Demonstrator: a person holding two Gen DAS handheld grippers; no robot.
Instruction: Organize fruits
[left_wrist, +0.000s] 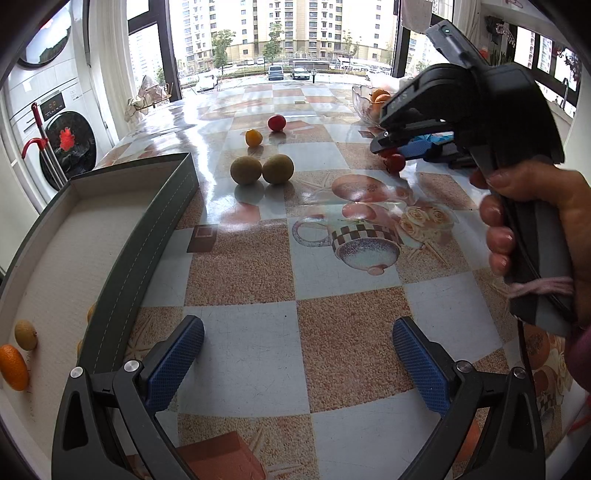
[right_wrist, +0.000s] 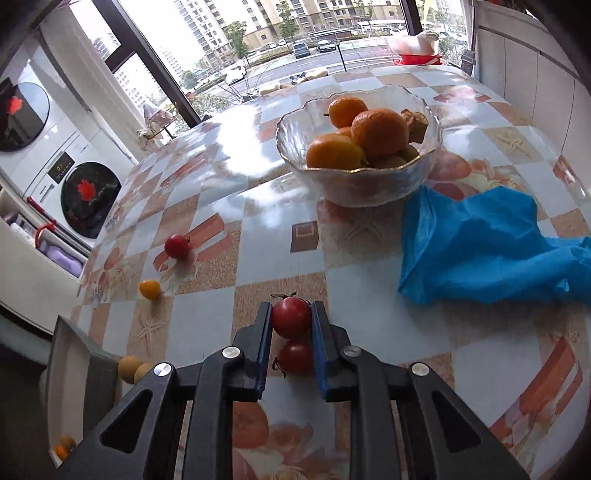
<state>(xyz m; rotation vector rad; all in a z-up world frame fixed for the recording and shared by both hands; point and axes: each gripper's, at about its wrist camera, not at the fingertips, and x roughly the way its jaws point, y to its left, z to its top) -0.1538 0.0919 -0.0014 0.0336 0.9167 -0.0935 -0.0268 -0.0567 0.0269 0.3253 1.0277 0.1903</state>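
Observation:
My right gripper (right_wrist: 292, 325) is shut on a red cherry tomato (right_wrist: 291, 316); a second red tomato (right_wrist: 295, 357) lies on the table just below it. The right gripper also shows in the left wrist view (left_wrist: 391, 147). My left gripper (left_wrist: 297, 354) is open and empty, low over the table beside the grey tray (left_wrist: 147, 236). The tray holds a small orange fruit (left_wrist: 14, 367) and a tan fruit (left_wrist: 26, 335). Two tan round fruits (left_wrist: 262, 169), a yellow tomato (left_wrist: 253, 137) and a red tomato (left_wrist: 276, 123) lie loose on the table.
A glass bowl (right_wrist: 369, 184) of oranges and brown fruits stands at the back right. A crumpled blue cloth (right_wrist: 491, 251) lies right of the right gripper. Washing machines (left_wrist: 55, 129) stand beyond the table's left edge. The table (left_wrist: 332, 295) has a glossy chequered cover.

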